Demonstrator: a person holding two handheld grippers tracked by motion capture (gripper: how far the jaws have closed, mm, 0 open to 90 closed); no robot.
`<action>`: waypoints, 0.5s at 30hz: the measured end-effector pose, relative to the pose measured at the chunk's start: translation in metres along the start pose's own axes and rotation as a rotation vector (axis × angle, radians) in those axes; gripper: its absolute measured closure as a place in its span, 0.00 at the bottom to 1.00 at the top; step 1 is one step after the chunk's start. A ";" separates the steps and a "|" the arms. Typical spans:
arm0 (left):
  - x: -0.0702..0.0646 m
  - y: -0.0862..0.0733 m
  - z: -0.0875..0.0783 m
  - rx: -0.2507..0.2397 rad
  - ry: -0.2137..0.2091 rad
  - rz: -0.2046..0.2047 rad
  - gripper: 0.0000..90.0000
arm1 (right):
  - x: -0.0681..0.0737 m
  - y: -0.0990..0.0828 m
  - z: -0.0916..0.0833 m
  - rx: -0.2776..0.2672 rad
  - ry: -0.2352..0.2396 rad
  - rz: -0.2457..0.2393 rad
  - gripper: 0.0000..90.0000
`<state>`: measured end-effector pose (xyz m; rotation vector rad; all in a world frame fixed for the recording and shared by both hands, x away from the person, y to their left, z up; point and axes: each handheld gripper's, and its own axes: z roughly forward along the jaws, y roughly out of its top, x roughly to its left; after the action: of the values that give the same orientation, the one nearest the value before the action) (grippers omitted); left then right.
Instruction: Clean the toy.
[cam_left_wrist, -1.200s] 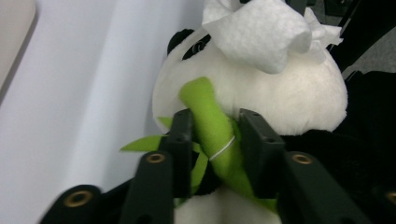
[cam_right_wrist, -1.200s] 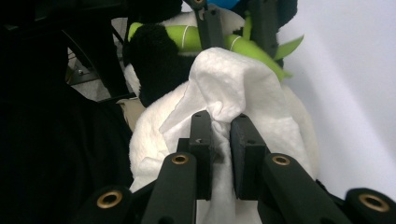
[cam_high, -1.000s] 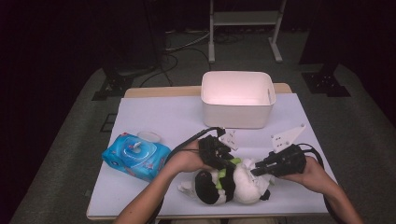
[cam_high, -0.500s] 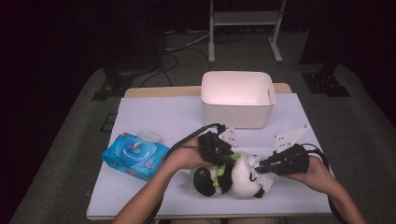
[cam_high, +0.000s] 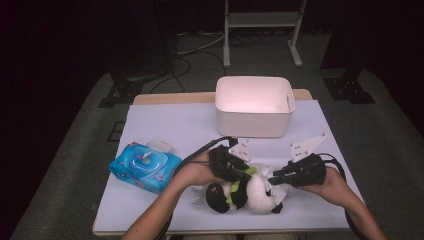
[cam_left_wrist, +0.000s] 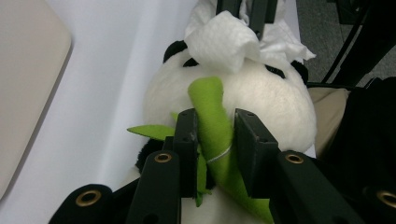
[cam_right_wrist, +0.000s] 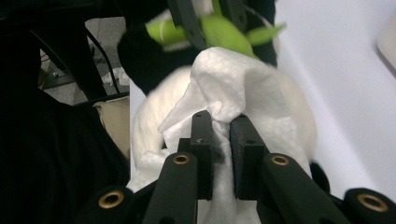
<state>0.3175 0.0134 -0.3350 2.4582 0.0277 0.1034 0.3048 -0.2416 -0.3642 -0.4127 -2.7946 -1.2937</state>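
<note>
So the plush panda (cam_high: 252, 195) is lying on its side near the front edge of the white table cover (cam_high: 165, 125), right between the person's two hands, with its dark head end toward the left and the white body toward the right. The left gripper (cam_high: 245, 172) comes in from the left and is clamped on the green felt bamboo piece (cam_left_wrist: 212, 126) that's attached to the panda; in the left gripper view the two black jaws squeeze that green strip from both sides, with a thin white thread around it. The right gripper (cam_high: 275, 177) reaches in from the right, and its jaws are pinched down on a crumpled white tissue (cam_right_wrist: 233, 98), which sits bunched up and pressed against the panda's white fur. In the left gripper view the same tissue (cam_left_wrist: 224, 39) shows on the far side of the panda's body, just past the green piece. Off to the left on the table there's a blue pack of wet wipes (cam_high: 145, 167), well apart from the toy, and a white bin (cam_high: 255, 122) stands farther back, behind the grippers.
</note>
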 end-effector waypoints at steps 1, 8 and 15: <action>-0.001 0.000 0.000 0.001 0.001 0.004 0.78 | 0.000 0.000 0.000 0.000 0.000 0.000 0.90; -0.005 0.001 0.000 0.002 0.009 0.028 0.78 | -0.005 -0.005 -0.006 0.023 -0.016 0.023 0.90; -0.007 -0.001 -0.001 0.000 0.007 0.029 0.78 | -0.012 0.018 0.008 0.022 -0.003 -0.005 0.90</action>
<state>0.3107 0.0144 -0.3352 2.4586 -0.0045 0.1250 0.3214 -0.2276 -0.3577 -0.4072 -2.8115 -1.2635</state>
